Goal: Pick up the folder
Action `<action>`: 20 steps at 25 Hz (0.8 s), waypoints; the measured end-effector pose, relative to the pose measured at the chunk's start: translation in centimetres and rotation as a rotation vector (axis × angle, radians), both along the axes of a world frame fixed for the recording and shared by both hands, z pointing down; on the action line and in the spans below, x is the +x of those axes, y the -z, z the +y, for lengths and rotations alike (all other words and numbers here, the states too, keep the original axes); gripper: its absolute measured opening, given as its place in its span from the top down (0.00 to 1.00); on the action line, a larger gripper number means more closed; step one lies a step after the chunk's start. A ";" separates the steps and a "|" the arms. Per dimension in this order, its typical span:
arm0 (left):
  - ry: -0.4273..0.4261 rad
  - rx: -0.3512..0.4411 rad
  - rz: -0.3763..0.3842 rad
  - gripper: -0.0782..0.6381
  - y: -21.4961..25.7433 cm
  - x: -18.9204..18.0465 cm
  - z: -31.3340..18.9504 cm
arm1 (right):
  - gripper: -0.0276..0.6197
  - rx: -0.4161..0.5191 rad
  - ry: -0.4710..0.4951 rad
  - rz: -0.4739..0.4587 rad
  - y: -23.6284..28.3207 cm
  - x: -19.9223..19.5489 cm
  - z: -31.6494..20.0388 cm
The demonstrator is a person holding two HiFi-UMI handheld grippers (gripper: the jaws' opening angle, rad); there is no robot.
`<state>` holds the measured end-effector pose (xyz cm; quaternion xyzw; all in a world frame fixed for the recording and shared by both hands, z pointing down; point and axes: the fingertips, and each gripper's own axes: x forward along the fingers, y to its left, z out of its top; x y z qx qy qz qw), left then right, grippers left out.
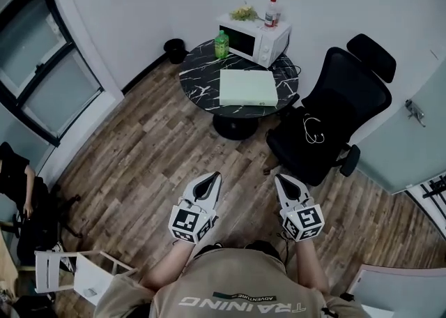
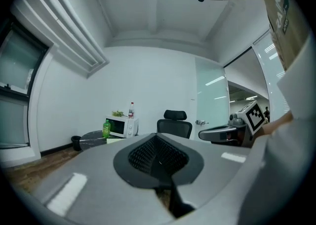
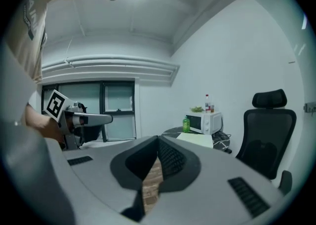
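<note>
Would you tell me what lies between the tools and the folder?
In the head view, only bare wooden floor, then the round table's near edge; the chair stands aside.

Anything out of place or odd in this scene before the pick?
Nothing spilled or damaged. The folder lies flat on the round table. Only oddity: a loose white cord lying on the office chair seat.

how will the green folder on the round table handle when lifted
The folder lies flat with straight edges, so probably fairly stiff, though it may sag if gripped at one corner. It looks thin and broad, so likely light. Its smooth cover on the glossy table may slide when nudged.
</note>
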<state>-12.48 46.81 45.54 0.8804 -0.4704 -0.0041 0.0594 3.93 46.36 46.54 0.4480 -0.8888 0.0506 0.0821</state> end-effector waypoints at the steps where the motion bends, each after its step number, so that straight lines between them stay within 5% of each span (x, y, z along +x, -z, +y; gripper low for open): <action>1: -0.007 -0.009 0.001 0.88 -0.6 -0.1 -0.2 | 0.94 -0.007 0.004 0.006 -0.8 -0.3 -0.1; 6: 0.007 -0.045 0.010 0.88 -2.2 0.9 -2.5 | 0.94 -0.052 0.013 0.009 -3.2 0.4 -1.9; 14: 0.076 -0.033 -0.010 0.88 0.1 4.4 -7.7 | 0.94 0.008 0.105 0.061 -1.8 4.0 -9.7; 20: 0.129 -0.126 -0.037 0.88 -1.7 7.2 -11.4 | 0.94 -0.025 0.133 0.005 -2.5 7.6 -15.1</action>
